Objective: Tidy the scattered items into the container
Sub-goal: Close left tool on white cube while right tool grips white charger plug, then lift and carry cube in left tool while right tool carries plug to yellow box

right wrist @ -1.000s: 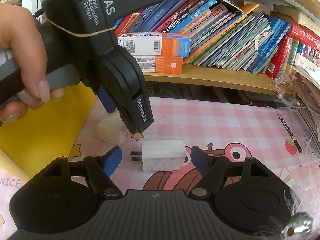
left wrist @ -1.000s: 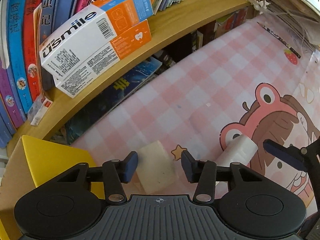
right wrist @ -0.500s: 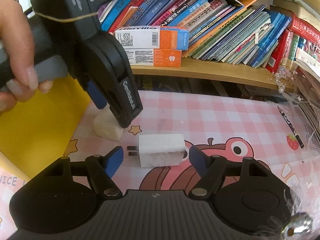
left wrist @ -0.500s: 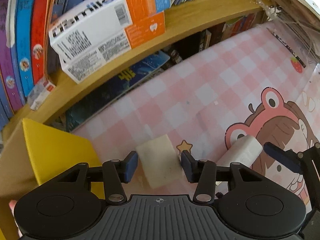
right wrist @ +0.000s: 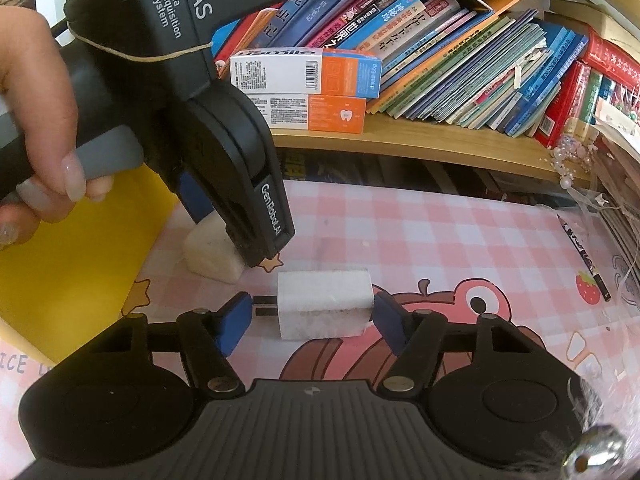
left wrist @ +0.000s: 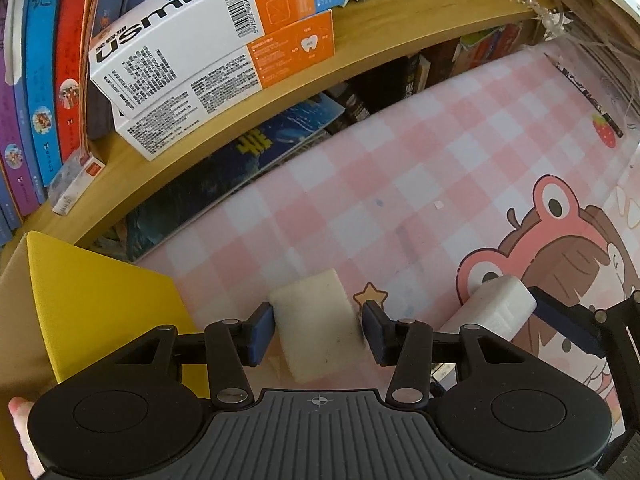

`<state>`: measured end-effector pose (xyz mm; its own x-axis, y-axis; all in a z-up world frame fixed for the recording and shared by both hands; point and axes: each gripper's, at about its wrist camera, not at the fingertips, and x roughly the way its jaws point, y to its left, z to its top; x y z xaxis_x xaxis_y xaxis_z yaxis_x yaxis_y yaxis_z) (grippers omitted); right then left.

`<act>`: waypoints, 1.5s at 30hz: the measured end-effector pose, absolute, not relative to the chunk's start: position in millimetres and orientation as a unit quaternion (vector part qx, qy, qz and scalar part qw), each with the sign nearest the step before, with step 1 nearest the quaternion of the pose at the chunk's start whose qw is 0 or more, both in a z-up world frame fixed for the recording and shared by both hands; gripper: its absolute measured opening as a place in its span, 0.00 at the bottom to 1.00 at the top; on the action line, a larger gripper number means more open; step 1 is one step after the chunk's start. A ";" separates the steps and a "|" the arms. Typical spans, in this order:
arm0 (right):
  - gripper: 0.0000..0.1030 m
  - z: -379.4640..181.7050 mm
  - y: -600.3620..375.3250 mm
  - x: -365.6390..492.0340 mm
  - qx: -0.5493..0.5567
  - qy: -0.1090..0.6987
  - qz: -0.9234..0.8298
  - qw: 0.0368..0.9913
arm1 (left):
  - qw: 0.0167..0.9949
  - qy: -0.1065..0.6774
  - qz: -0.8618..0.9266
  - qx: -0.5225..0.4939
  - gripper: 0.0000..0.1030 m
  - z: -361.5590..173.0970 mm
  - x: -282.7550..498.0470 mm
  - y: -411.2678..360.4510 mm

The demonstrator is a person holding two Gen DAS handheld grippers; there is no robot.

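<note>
A cream eraser block (left wrist: 316, 332) lies on the pink checked mat, between the fingers of my left gripper (left wrist: 318, 330), whose jaws are open and stand right beside its sides. It also shows in the right wrist view (right wrist: 212, 252) under the left gripper. A white plug charger (right wrist: 324, 304) lies between the open fingers of my right gripper (right wrist: 312, 320), prongs pointing left; the right pad touches its end. It also shows in the left wrist view (left wrist: 492, 312). A yellow container (left wrist: 92, 300) stands at the left.
A wooden shelf (right wrist: 440, 144) with books and two toothpaste boxes (right wrist: 308, 76) runs along the back. More books lie under the shelf. A pen (right wrist: 584, 256) lies at the mat's right. A hand (right wrist: 36, 128) holds the left gripper.
Both grippers have come lower and further forward around their items. The right gripper's fingers have narrowed toward the charger. The eraser and the charger have not moved.
</note>
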<state>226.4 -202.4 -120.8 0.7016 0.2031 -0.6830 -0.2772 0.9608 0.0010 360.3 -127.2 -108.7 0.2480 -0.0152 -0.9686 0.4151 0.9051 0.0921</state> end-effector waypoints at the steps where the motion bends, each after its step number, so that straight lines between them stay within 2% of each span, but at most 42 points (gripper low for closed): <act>1: 0.63 -120.9 -202.2 226.7 -0.051 0.364 0.131 0.921 | 0.772 0.597 -0.140 0.169 0.45 -109.3 360.5 -127.5; 15: 0.61 -118.0 -204.2 222.5 -0.050 0.368 0.126 0.920 | 0.773 0.588 -0.167 0.170 0.31 -101.2 349.2 -130.6; 16: 0.60 -117.0 -205.3 220.7 -0.051 0.367 0.124 0.921 | 0.773 0.587 -0.170 0.170 0.30 -100.8 346.8 -131.9; 17: 0.47 -116.0 -206.4 218.9 -0.051 0.366 0.123 0.921 | 0.773 0.586 -0.173 0.169 0.30 -100.5 344.4 -133.2; 30: 0.46 -105.4 -216.8 190.3 -0.060 0.379 0.118 0.916 | 0.790 0.556 -0.209 0.152 0.27 -65.6 310.5 -135.4; 45: 0.46 -76.1 -227.3 131.4 -0.077 0.376 0.105 0.917 | 0.821 0.494 -0.262 0.114 0.27 -8.2 237.6 -115.0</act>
<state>131.4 -227.3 -76.1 0.6946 0.1349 -0.7066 -0.2506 0.9661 -0.0619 237.6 -115.0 -8.2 0.3752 -0.3177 -0.8708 0.5425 0.8370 -0.0716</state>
